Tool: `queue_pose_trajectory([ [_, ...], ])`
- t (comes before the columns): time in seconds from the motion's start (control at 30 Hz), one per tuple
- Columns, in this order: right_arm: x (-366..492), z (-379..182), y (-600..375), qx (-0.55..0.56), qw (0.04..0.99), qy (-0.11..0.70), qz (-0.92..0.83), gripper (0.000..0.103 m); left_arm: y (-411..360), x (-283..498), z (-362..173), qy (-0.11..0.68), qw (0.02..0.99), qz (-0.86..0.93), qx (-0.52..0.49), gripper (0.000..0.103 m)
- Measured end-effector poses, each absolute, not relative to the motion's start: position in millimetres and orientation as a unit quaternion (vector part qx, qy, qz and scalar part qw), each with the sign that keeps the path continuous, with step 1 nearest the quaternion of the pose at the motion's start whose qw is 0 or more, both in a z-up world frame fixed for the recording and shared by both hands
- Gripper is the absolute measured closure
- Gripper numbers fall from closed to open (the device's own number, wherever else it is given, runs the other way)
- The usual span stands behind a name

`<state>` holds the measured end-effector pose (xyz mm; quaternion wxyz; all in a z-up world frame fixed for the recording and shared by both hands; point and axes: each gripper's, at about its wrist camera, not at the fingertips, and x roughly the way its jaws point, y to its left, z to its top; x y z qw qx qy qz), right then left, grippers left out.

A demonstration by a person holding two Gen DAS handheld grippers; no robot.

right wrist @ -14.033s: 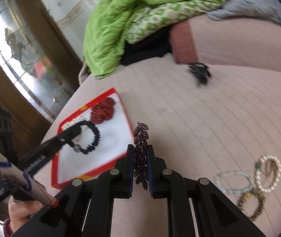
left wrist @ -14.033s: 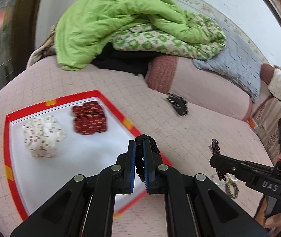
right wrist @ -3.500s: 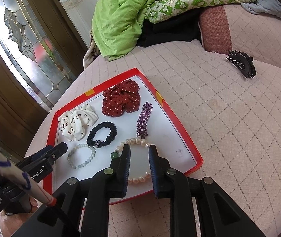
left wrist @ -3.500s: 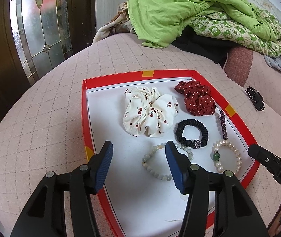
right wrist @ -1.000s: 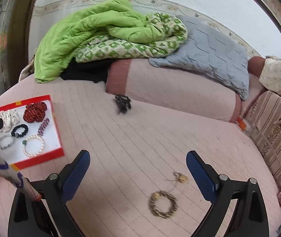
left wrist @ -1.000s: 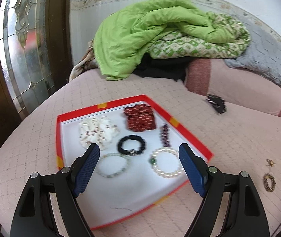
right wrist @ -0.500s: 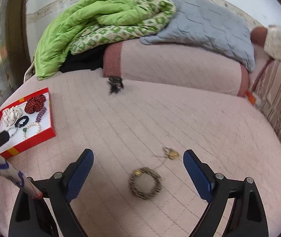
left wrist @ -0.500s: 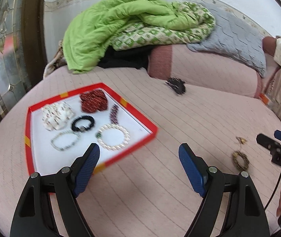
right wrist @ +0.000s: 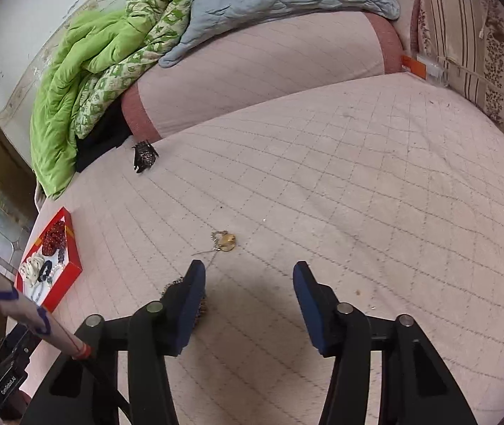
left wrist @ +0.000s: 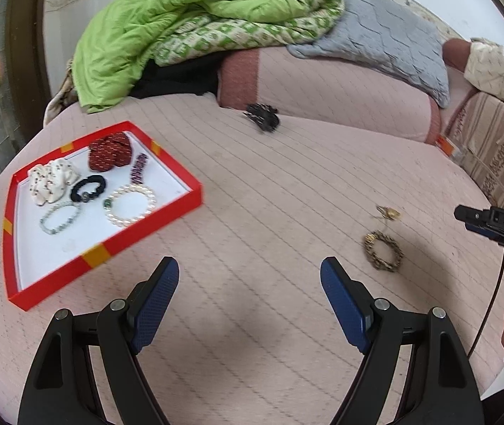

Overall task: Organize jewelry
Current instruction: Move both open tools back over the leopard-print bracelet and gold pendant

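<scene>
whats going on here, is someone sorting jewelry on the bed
Yes. A person holds a gripper in each hand over a pink quilted bed. The red tray already holds two scrunchies, a black hair tie, a purple clip and two bead bracelets. Left on the quilt are a gold bracelet, a gold pendant on its chain and a black claw clip. The right gripper is down beside the gold bracelet, its jaws have just been closing but grip nothing. The left gripper is open and empty.
</scene>
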<state>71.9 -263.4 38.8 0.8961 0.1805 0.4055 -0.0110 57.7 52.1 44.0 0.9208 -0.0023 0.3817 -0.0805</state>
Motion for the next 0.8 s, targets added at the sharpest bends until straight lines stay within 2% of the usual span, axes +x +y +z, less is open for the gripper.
queue_pose_trajectory([
  [0.5,77,30,-271,0.166,0.894,0.416,-0.009,0.051,-32,80,32,0.409,0.904,-0.109,0.056,0.022],
  [0.8,77,36,-272,0.134,0.903,0.407,-0.02,0.051,-61,104,23,0.426,0.896,-0.116,0.053,0.022],
])
